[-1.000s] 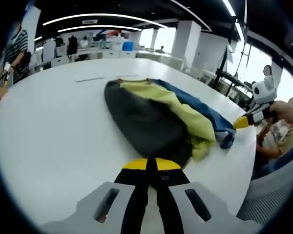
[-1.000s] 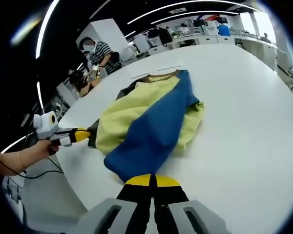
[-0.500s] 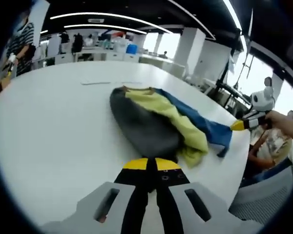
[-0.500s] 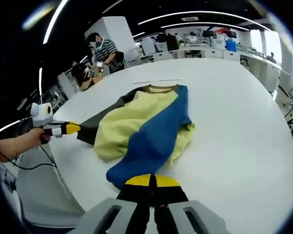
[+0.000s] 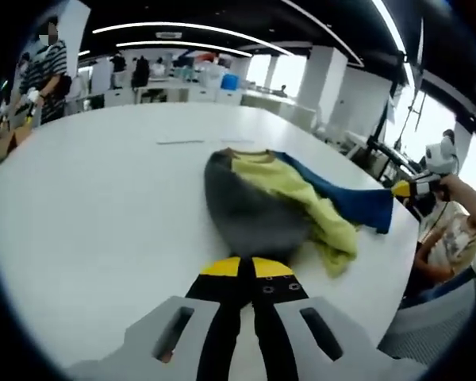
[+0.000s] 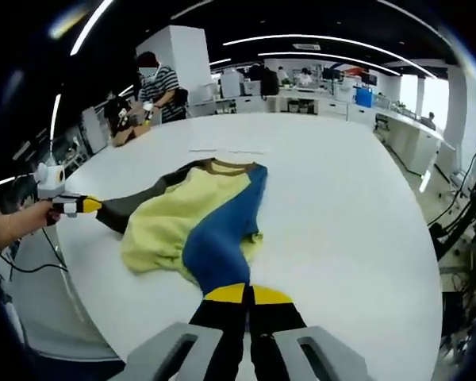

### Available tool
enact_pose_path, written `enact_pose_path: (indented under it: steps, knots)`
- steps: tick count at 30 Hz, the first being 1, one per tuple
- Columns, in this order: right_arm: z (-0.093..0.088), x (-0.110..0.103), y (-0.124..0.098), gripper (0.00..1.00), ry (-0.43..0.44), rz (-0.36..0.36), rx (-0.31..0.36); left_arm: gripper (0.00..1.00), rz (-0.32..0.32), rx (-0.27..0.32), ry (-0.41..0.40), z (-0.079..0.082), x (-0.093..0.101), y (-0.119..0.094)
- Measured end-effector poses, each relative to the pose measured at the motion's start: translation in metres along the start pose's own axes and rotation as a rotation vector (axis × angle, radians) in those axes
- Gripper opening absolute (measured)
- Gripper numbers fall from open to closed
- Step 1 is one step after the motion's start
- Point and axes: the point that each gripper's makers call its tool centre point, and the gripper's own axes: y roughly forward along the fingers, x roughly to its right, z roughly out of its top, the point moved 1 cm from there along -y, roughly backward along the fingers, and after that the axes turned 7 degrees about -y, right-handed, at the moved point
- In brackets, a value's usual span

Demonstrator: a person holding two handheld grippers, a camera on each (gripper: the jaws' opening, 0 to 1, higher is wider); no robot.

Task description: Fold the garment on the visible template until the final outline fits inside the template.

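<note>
A garment with grey (image 5: 250,210), yellow (image 5: 301,186) and blue (image 5: 357,202) panels lies on the white table (image 5: 103,206), its collar at the far side. My left gripper (image 5: 246,267) is shut on the end of the grey sleeve. The right gripper (image 5: 402,189) comes in from the right, shut on the blue sleeve's end, which is lifted off the table. In the right gripper view, my right gripper (image 6: 239,293) grips the blue sleeve (image 6: 222,246), and the left gripper (image 6: 86,205) holds the grey sleeve (image 6: 135,208) at the left. Thin template lines (image 6: 222,151) lie just beyond the collar.
The table's edge (image 5: 397,262) curves close on the right, with a seated person (image 5: 448,242) beyond it. A person in a striped shirt (image 6: 157,86) stands past the far left edge. Desks and pillars fill the background.
Both grippers have drawn back and apart, each with its sleeve. The garment has spread wider and flatter, and lies farther from each camera.
</note>
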Motion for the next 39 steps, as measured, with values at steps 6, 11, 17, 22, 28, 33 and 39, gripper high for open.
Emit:
enact_pose_path:
  steps: [6, 11, 17, 22, 28, 33, 39]
  knots:
    - [0.004, 0.029, -0.001, 0.00, -0.016, -0.063, -0.008, 0.00, 0.057, 0.000, -0.010, 0.005, -0.019, -0.003]
    - [0.005, 0.048, -0.001, 0.00, -0.021, -0.112, -0.017, 0.00, 0.105, -0.003, -0.009, 0.006, -0.037, -0.005]
    - [0.001, 0.075, 0.002, 0.00, -0.018, -0.171, -0.042, 0.00, 0.168, -0.023, -0.008, 0.006, -0.060, -0.004]
    - [0.003, 0.090, 0.007, 0.00, -0.007, -0.194, -0.047, 0.00, 0.196, -0.034, -0.008, 0.008, -0.074, -0.001]
    - [0.002, 0.112, 0.010, 0.00, 0.002, -0.235, -0.057, 0.00, 0.245, -0.062, 0.019, 0.008, -0.092, 0.004]
    - [-0.006, 0.130, 0.012, 0.00, 0.025, -0.271, -0.076, 0.00, 0.277, -0.077, 0.033, 0.007, -0.105, 0.006]
    - [-0.015, 0.151, 0.015, 0.00, 0.029, -0.322, -0.109, 0.00, 0.303, -0.091, 0.067, 0.010, -0.119, 0.010]
